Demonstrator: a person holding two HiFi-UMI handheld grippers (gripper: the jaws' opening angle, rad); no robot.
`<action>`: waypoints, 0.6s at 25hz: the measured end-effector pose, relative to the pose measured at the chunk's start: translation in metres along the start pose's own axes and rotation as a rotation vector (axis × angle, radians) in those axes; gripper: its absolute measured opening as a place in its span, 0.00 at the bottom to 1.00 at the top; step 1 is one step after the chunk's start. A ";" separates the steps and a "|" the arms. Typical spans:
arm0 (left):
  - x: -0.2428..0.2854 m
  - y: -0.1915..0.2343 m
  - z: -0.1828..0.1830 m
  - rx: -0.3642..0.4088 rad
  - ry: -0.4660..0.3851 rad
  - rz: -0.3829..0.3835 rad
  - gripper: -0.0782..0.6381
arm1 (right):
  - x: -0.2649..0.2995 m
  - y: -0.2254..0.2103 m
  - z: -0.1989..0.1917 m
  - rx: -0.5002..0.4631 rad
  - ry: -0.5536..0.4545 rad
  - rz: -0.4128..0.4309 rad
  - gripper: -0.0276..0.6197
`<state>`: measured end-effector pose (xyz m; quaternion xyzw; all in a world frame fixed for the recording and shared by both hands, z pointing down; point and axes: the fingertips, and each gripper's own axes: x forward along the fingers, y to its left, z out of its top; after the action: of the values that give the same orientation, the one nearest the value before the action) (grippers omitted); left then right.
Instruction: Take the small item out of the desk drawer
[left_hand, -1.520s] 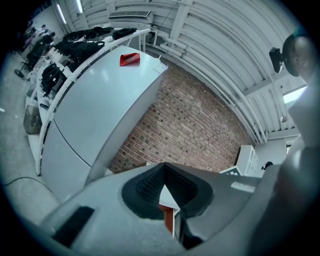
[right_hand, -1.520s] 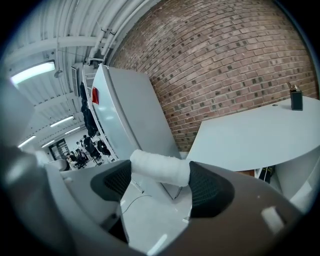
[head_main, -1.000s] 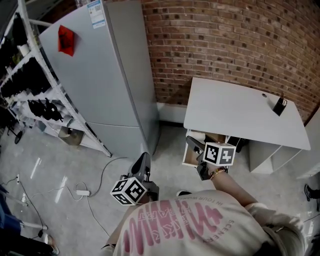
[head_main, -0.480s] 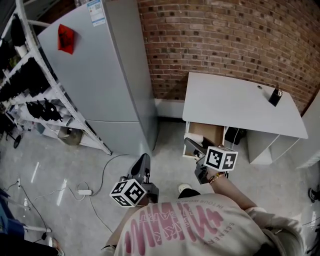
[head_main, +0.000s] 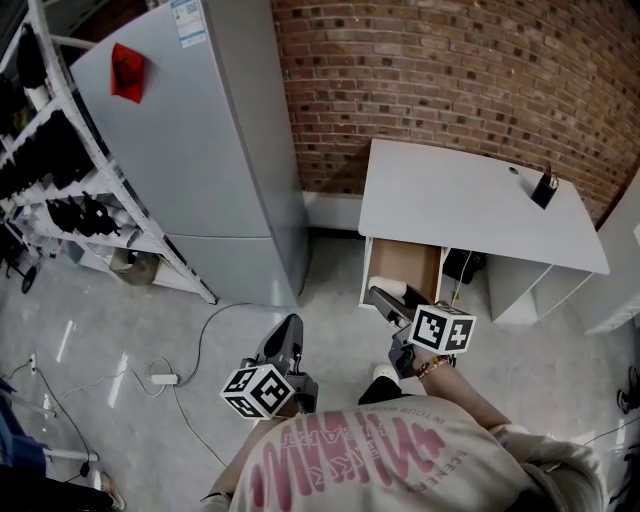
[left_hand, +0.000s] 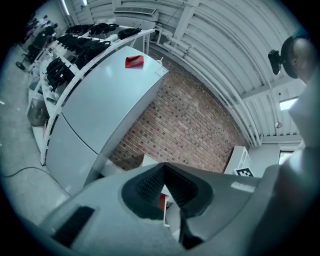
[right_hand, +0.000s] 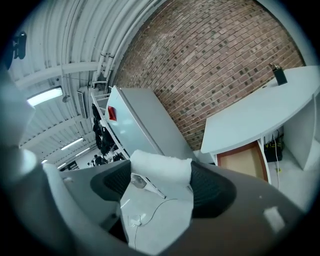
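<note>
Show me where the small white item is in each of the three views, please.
Head view: white item at the right tool's tip, in front of the open drawer.
Left gripper view: not in it.
Right gripper view: centre, gripped by the tool.
Shared landmark: the grey fridge with its red tag.

- Left gripper (head_main: 289, 328): held low and level, pointing forward, its jaws closed tip to tip.
- Right gripper (head_main: 378, 296): pointing forward and slightly downward, jaws set wide, pads pressing a white soft item (right_hand: 161, 169) between them.
</note>
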<state>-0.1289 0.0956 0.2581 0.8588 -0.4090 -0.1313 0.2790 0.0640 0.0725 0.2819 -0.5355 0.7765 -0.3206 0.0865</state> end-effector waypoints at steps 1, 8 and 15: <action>0.001 -0.001 0.000 0.000 -0.001 0.000 0.11 | 0.000 -0.001 0.001 0.004 0.001 0.000 0.62; 0.024 -0.009 0.003 0.005 -0.027 0.003 0.11 | 0.008 -0.011 0.028 0.010 -0.012 0.028 0.62; 0.061 -0.027 0.016 0.025 -0.078 0.012 0.11 | 0.016 -0.027 0.080 -0.063 -0.015 0.043 0.62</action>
<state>-0.0808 0.0564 0.2289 0.8541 -0.4262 -0.1580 0.2527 0.1169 0.0200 0.2392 -0.5235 0.7968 -0.2902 0.0822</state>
